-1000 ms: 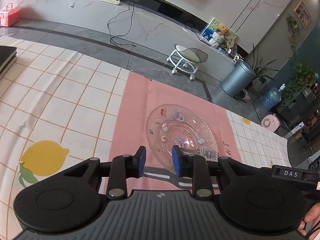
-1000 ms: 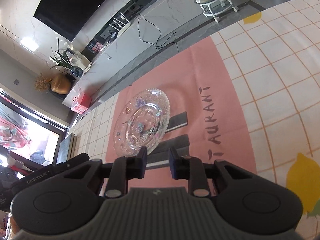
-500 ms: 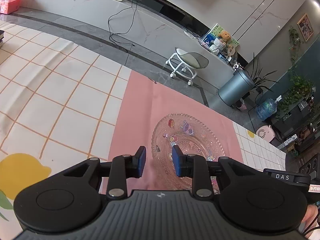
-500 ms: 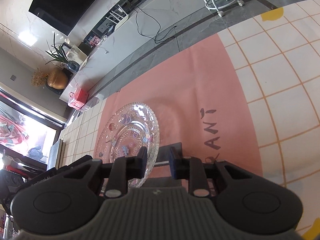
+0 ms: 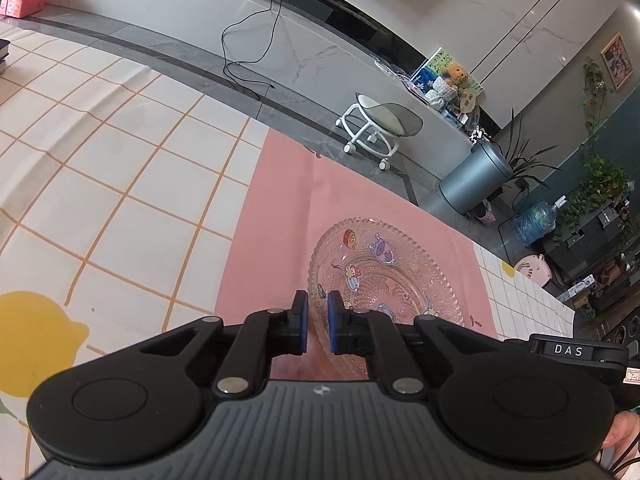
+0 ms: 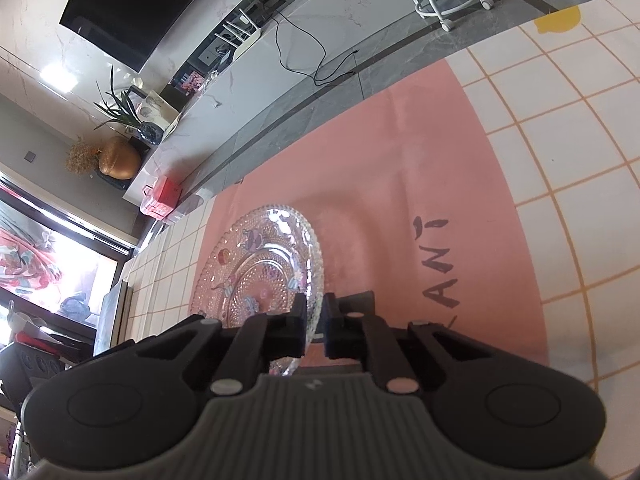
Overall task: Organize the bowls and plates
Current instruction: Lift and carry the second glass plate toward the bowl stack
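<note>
A clear glass plate [image 5: 392, 272] with cartoon decals lies on a pink placemat [image 5: 280, 208]. In the left wrist view my left gripper [image 5: 317, 320] sits at the plate's near left rim. Its jaws are closing on the rim, and the blue pads [image 5: 335, 320] press the glass edge between them. In the right wrist view the same plate [image 6: 256, 272] lies left of centre. My right gripper [image 6: 315, 320] is at its right rim, its jaws closing with the edge pinched between the pads. The plate's near edge is hidden behind both gripper bodies.
The placemat lies on a white checked tablecloth [image 5: 120, 184] printed with lemons. A dark flat object [image 6: 112, 312] lies on the table beyond the plate's far side. Past the table's far edge are grey floor, a white stool [image 5: 376, 128] and a bin [image 5: 472, 180].
Both grippers came down and in toward the plate from opposite sides. Their jaws, apart in the earlier frames, have narrowed onto the plate's rim.
</note>
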{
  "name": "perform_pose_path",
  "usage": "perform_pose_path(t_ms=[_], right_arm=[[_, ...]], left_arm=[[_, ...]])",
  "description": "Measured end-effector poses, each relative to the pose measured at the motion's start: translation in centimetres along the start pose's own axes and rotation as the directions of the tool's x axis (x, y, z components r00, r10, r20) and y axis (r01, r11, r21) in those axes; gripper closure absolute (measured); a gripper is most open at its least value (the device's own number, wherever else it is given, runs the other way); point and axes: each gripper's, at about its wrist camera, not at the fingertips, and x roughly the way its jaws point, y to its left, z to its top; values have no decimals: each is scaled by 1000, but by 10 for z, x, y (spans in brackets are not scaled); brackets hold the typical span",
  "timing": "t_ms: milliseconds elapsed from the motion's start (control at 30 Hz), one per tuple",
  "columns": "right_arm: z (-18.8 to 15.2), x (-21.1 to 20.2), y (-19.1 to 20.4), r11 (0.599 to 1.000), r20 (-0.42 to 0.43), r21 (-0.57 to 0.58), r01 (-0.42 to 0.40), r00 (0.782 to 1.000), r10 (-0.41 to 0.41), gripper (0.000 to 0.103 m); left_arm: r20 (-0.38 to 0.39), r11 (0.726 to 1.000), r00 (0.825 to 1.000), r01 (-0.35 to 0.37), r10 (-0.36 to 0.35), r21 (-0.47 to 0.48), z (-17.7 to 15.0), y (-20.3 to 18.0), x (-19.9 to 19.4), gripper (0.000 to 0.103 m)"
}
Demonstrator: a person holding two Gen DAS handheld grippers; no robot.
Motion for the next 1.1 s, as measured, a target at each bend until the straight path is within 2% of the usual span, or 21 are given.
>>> perform_pose_path(t_ms=[100, 333, 600, 867, 1100], right_arm=[[-2, -2, 2, 1000, -1, -9, 12, 1000, -12, 98], [-18, -18, -1, 1000, -32, 13, -17, 999, 17, 98], [-43, -63, 7, 999, -22, 37, -36, 999, 37, 98], [-84, -144, 4, 998, 0, 42, -52, 999, 52, 99], [-119, -231, -15, 995, 52, 62, -79, 996, 76, 99]], left_arm=[[-3, 1000, 1000, -8, 8, 15, -4, -3, -4, 93], [-13, 999, 1000, -18, 18, 31, -18, -15, -27, 93], [-10, 999, 1000, -23, 23, 36, -42, -44, -72, 93], [-25, 998, 1000, 1, 0, 60, -80, -94, -127, 93], [-32, 996, 999, 4, -1, 86, -128, -158, -169, 93]])
